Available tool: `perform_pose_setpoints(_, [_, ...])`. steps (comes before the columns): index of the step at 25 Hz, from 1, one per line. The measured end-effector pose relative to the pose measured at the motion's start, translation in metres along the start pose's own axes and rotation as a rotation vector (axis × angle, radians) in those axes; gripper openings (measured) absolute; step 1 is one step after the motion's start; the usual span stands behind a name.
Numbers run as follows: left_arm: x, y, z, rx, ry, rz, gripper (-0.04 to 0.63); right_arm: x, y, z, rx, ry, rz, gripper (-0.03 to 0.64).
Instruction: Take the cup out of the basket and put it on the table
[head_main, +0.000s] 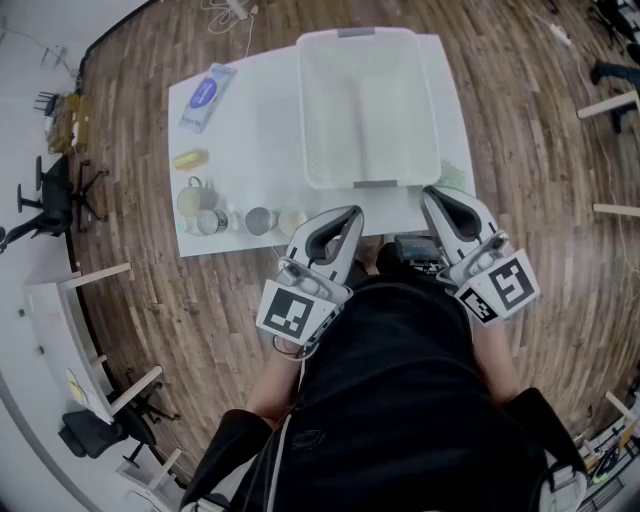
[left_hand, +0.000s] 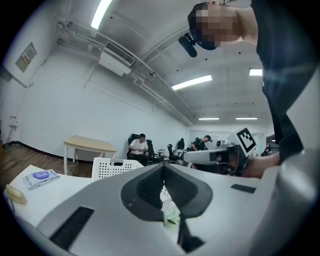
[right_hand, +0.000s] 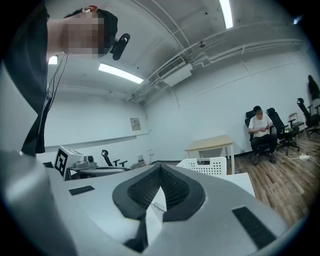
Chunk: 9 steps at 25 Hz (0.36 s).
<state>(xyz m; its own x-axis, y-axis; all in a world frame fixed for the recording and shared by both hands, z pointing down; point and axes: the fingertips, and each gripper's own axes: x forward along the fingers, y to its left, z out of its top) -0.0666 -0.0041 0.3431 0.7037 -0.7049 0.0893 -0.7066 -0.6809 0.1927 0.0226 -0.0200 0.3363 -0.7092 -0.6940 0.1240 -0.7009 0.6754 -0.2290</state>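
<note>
Both grippers sit low at the near edge of the table, close to the person's body, well short of the basket. The left gripper has its jaws together w/ nothing between the pads. The right gripper is the same, closed and empty. Both point roughly level toward the basket.

From the head view the basket looks empty inside, though its walls are pale and translucent, so a clear or white cup in there can't be ruled out. A row of cups stands on the table's left side near the front edge, well apart from the basket, w/ a mug, a yellow item and a blue packet further back.

Judgement: no pick is under way. Either the cup is already out on the table and the job's about done, or it hasn't begun. If a cup does remain, next move needs one gripper opened, reached over the rim, lowered inside, closed on the cup wall, then lifted clear w/o catching the basket.
</note>
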Motion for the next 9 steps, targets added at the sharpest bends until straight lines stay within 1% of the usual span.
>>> perform_pose_setpoints(2, [-0.0014, 0.0009, -0.0035, 0.008, 0.021, 0.01, 0.009, 0.0, 0.0014, -0.0004, 0.002, -0.002, 0.006, 0.023])
perform_pose_setpoints(5, [-0.002, -0.0001, -0.0022, 0.0, 0.001, 0.013, 0.009, 0.0007, 0.0035, 0.0012, 0.0, -0.004, 0.014, 0.023])
perform_pose_setpoints(9, [-0.0044, -0.0003, -0.006, 0.001, 0.01, 0.025, 0.009, 0.0008, 0.0064, 0.0031, -0.001, -0.006, 0.019, 0.023])
